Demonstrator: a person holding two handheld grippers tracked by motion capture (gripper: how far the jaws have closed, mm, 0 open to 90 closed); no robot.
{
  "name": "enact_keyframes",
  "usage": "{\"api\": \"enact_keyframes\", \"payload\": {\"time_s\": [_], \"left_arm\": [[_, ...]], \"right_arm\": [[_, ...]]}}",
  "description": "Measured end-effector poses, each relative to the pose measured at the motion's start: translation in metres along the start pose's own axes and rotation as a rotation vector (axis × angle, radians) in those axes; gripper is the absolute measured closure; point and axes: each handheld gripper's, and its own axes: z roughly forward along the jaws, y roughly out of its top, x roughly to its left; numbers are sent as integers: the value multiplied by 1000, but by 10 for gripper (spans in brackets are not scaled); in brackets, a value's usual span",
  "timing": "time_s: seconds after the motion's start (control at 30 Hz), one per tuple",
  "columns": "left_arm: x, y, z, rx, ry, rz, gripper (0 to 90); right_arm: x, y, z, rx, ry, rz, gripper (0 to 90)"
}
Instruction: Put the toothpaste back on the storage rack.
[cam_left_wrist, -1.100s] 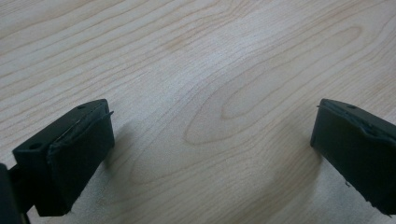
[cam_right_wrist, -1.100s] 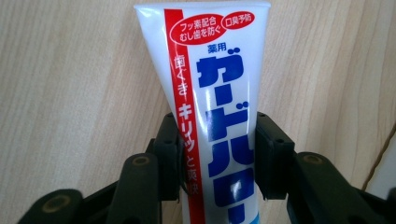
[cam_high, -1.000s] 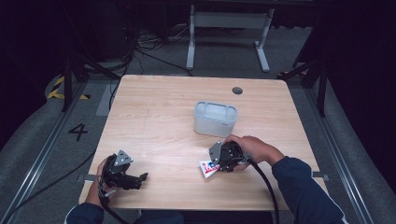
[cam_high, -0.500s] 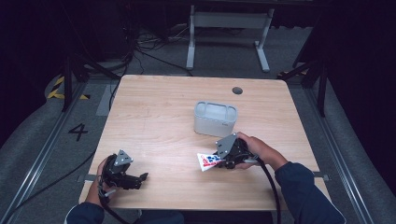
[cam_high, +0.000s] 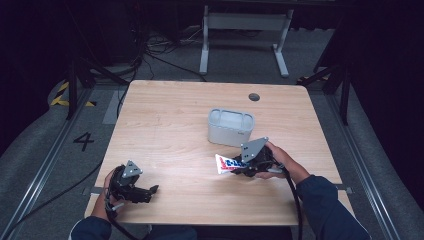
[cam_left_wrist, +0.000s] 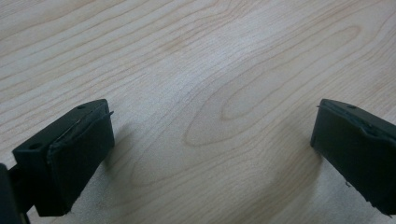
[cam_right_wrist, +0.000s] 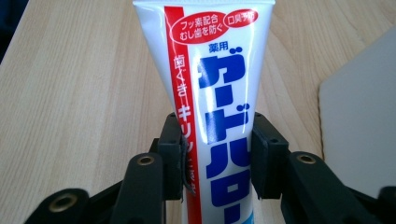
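Toothpaste tube (cam_right_wrist: 212, 93), glossy, flat-crimped, clamped in right tongs (cam_right_wrist: 215, 158), woodgrain table (cam_high: 165, 130)

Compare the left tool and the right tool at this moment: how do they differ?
The left tool stands open with bare table between its jaws; the right tool is shut on a toothpaste tube. The left tool sits near the table's front left edge; the right one sits just in front of the grey container. Both are black and hand-held.
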Motion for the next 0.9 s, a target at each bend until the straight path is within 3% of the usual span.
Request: {"api": "enact_keyframes", "payload": {"time_s": [0.13,0.47,0.9], "left_arm": [[0,0,0,0,-1,-2,0],[0,0,0,0,0,-1,0],[0,0,0,1,-1,1,0]], "right_arm": [[-1,-3,-4,-29,-22,37,631],[-3,-4,-14,-93,-53,70,630],[-4,-2,-27,-206,-146,122,627]]}}
